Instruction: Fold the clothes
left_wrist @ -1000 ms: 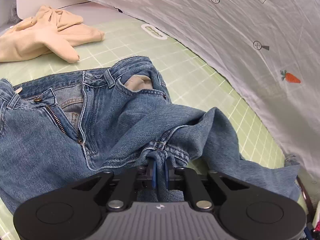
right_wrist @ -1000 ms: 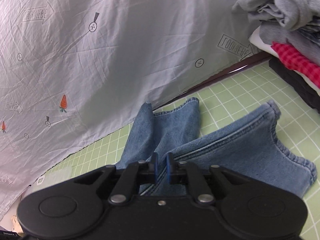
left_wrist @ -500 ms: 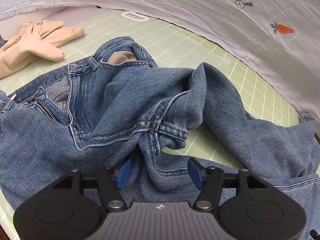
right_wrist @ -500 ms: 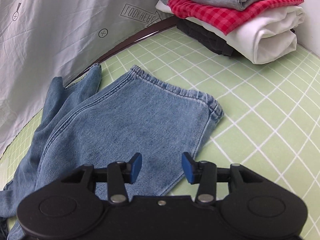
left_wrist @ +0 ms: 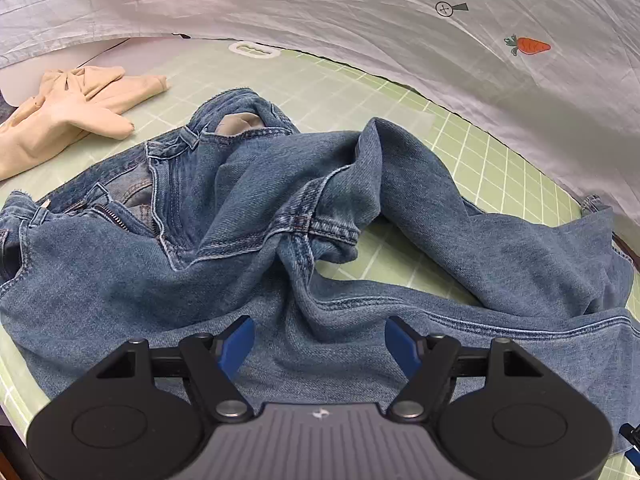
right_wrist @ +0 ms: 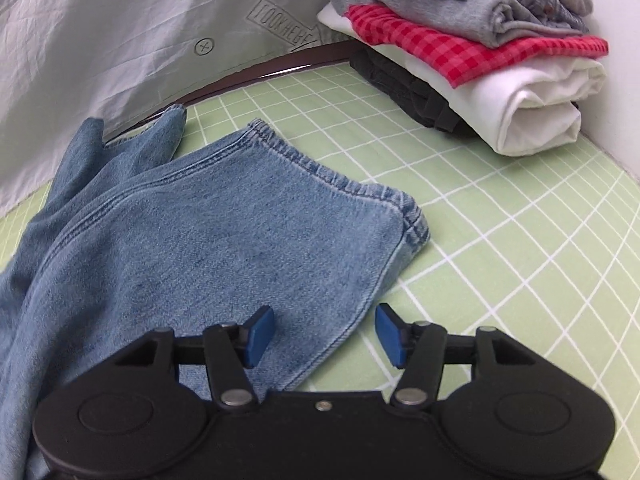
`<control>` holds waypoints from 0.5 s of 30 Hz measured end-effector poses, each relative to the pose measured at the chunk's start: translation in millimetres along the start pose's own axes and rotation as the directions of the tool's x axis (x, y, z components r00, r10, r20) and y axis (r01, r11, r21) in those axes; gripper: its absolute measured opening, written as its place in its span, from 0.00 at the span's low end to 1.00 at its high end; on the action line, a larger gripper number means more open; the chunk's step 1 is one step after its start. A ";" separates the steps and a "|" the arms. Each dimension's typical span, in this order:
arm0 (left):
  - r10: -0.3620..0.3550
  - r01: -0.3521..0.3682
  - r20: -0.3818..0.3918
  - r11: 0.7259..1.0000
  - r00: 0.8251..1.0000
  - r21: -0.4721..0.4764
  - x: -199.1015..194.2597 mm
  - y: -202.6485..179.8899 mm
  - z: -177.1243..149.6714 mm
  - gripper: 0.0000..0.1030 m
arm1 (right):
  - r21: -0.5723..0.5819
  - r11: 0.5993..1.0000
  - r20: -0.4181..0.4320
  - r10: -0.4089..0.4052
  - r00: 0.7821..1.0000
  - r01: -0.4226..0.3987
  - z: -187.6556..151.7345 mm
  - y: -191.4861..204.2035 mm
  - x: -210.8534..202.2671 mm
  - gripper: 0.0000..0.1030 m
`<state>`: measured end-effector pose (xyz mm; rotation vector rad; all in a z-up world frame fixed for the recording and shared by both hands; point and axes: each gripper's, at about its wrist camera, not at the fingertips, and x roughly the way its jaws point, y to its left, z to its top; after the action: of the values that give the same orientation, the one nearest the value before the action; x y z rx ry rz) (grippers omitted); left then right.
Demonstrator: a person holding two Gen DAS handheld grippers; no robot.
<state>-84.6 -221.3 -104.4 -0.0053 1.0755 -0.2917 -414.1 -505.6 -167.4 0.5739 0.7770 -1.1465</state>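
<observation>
A pair of blue jeans (left_wrist: 248, 256) lies rumpled on the green grid mat (left_wrist: 500, 160), fly open, crotch seam bunched in the middle. My left gripper (left_wrist: 320, 344) is open and empty, just above the denim near the crotch. In the right wrist view the leg ends of the jeans (right_wrist: 248, 232) lie flat on the mat (right_wrist: 520, 240), one hem toward the right. My right gripper (right_wrist: 324, 336) is open and empty, over the near edge of that leg.
A beige garment (left_wrist: 68, 120) lies crumpled at the mat's far left. A stack of folded clothes (right_wrist: 480, 52) stands at the far right corner. A white printed sheet (left_wrist: 400, 40) hangs along the back edge, also in the right wrist view (right_wrist: 120, 40).
Both grippers were shut on the jeans one second ago; both have opened and let the denim drop onto the mat. Both have drawn back slightly.
</observation>
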 end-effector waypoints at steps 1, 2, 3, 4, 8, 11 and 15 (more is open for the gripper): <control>0.000 0.000 0.004 1.000 1.000 0.000 -3.2 1.8 -1.6 0.71 | -0.024 1.000 0.013 0.014 1.000 -0.014 -2.1 1.7 -2.1 0.41; -0.001 0.001 0.009 1.000 1.000 -0.001 -6.3 3.9 -3.1 0.71 | -0.049 0.999 0.024 0.024 0.999 -0.023 -4.2 2.9 -4.6 0.31; -0.003 0.003 0.014 1.000 1.000 -0.002 -9.5 6.0 -4.6 0.71 | -0.078 0.997 0.033 0.026 0.999 -0.024 -6.4 3.1 -7.8 0.25; -0.005 0.005 0.020 1.000 1.000 -0.003 -12.9 8.4 -6.5 0.71 | -0.100 0.995 0.039 0.029 0.999 -0.025 -9.0 1.7 -11.2 0.15; -0.011 0.011 0.037 1.000 0.999 -0.005 -28.6 24.1 -18.9 0.71 | -0.106 0.994 0.036 0.015 0.999 -0.011 -33.4 -26.8 -36.9 0.04; -0.003 0.004 0.040 1.000 0.999 -0.026 -39.8 41.4 -28.4 0.71 | -0.080 0.996 0.027 -0.028 0.999 0.030 -45.4 -47.1 -49.5 0.04; 0.043 -0.039 0.048 0.996 0.998 -0.078 -53.1 73.7 -33.7 0.71 | -0.014 0.991 0.010 -0.136 0.991 0.136 -60.4 -83.6 -66.3 0.04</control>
<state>-120.1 -133.2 -85.3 -0.0588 1.0358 -0.2125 -521.9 -448.7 -153.3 0.5094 0.8262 -1.2664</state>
